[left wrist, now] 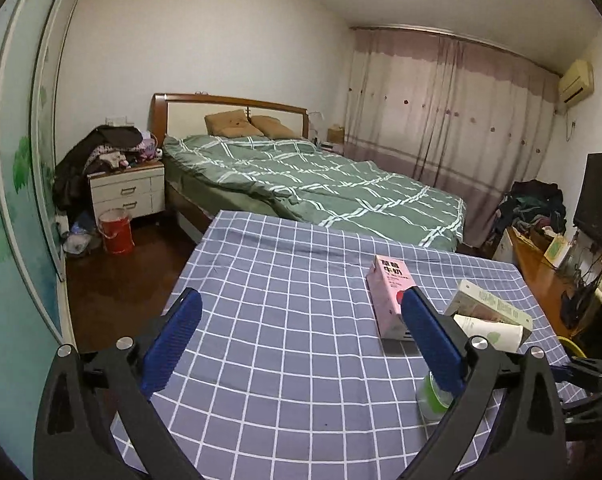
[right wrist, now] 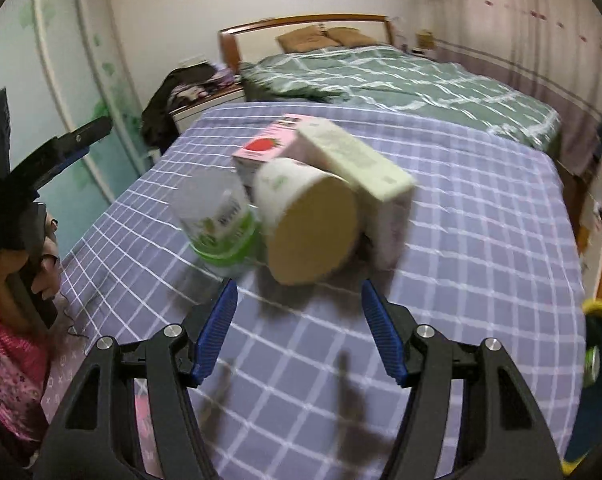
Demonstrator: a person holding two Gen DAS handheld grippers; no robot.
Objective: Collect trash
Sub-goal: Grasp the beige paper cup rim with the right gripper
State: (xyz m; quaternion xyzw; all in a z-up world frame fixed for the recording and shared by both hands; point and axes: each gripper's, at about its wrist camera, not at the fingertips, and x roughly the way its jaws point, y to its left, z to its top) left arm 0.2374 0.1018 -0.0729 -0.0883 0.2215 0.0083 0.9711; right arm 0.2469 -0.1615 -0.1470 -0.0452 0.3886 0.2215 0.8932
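Observation:
Trash lies in a cluster on the blue checked tablecloth [left wrist: 285, 320]: a pink strawberry milk carton [left wrist: 389, 296] [right wrist: 269, 146], a pale green box [left wrist: 489, 306] [right wrist: 353, 158], a paper cup on its side [left wrist: 493, 332] [right wrist: 309, 224], and a clear plastic bottle with a green label [left wrist: 435, 398] [right wrist: 219, 220]. My left gripper [left wrist: 301, 316] is open and empty over the table, left of the cluster. My right gripper [right wrist: 299, 300] is open and empty, just short of the cup. The left gripper also shows in the right wrist view [right wrist: 61, 148].
A bed with a green checked duvet [left wrist: 321, 184] stands beyond the table. A white nightstand [left wrist: 127, 190] piled with clothes and a red bucket [left wrist: 116, 230] are at the left. A yellow-rimmed bin [right wrist: 599, 376] sits by the table's right edge. A TV [left wrist: 599, 196] is at right.

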